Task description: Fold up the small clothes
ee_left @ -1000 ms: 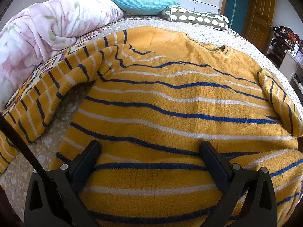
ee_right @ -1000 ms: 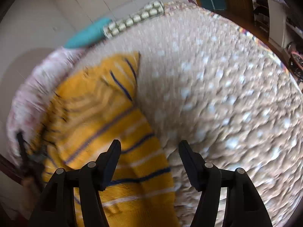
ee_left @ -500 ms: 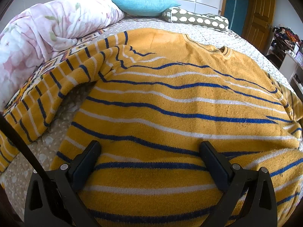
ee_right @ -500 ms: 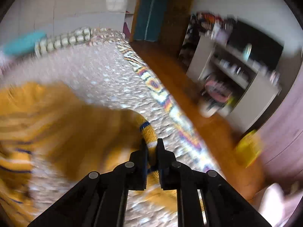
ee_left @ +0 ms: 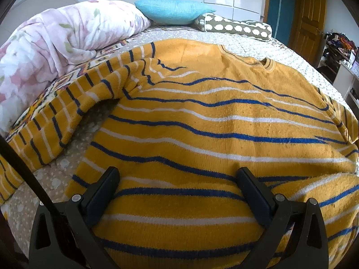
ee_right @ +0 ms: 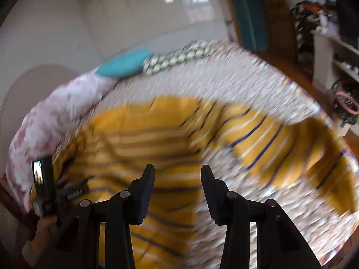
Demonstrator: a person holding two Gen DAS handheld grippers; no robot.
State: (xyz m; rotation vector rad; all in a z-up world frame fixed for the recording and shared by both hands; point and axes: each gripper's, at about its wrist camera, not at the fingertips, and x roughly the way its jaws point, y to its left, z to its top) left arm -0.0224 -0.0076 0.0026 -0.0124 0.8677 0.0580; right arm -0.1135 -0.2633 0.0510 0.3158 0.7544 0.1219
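Note:
A yellow sweater with blue and white stripes lies flat on the bed, neck toward the pillows. My left gripper hovers open over its hem, nothing between the fingers. One sleeve stretches out to the left. In the blurred right wrist view, my right gripper hangs above the sweater near its right side; its jaws are opening and hold nothing. The other sleeve lies spread toward the bed's right edge. A hand holding the left gripper shows at the left.
A pink floral duvet is bunched at the far left, with a blue pillow and a dotted bolster at the head. The bed's edge drops to a wooden floor, with white shelves beyond.
The right gripper was shut on the sleeve's cuff, drew the folded-over sleeve outward, then let it go and swung back over the sweater. The left gripper has stayed put.

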